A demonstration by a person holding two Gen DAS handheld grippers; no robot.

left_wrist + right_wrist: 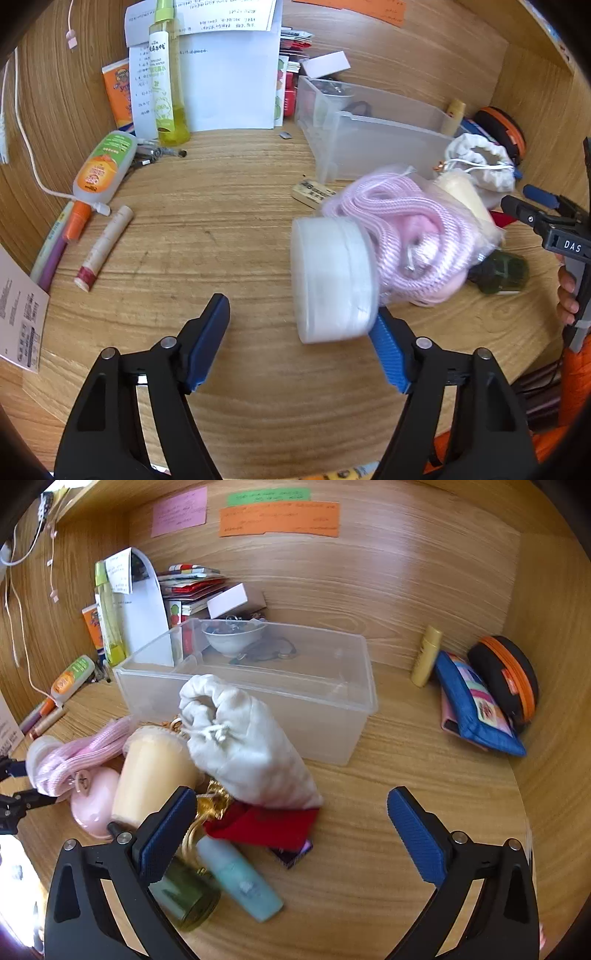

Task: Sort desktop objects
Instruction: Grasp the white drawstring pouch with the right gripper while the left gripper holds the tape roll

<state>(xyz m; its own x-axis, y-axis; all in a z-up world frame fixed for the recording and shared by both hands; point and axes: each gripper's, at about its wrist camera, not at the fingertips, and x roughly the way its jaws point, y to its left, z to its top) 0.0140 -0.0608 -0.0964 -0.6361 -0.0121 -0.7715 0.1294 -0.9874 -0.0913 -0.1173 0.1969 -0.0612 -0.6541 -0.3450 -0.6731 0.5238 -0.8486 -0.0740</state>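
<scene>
My left gripper is open; a round white plastic jar lies on its side against the right finger, beside a bag of pink cord. My right gripper is open above the desk, just right of a pile: white drawstring pouch, cream cup, red cloth, teal bottle, green jar. A clear plastic bin stands behind the pile and also shows in the left wrist view.
At left lie an orange-labelled tube, pens, a lip balm stick, a tall yellow bottle and papers. A blue pouch, orange-rimmed case and yellow tube sit at right. Wooden walls enclose the desk.
</scene>
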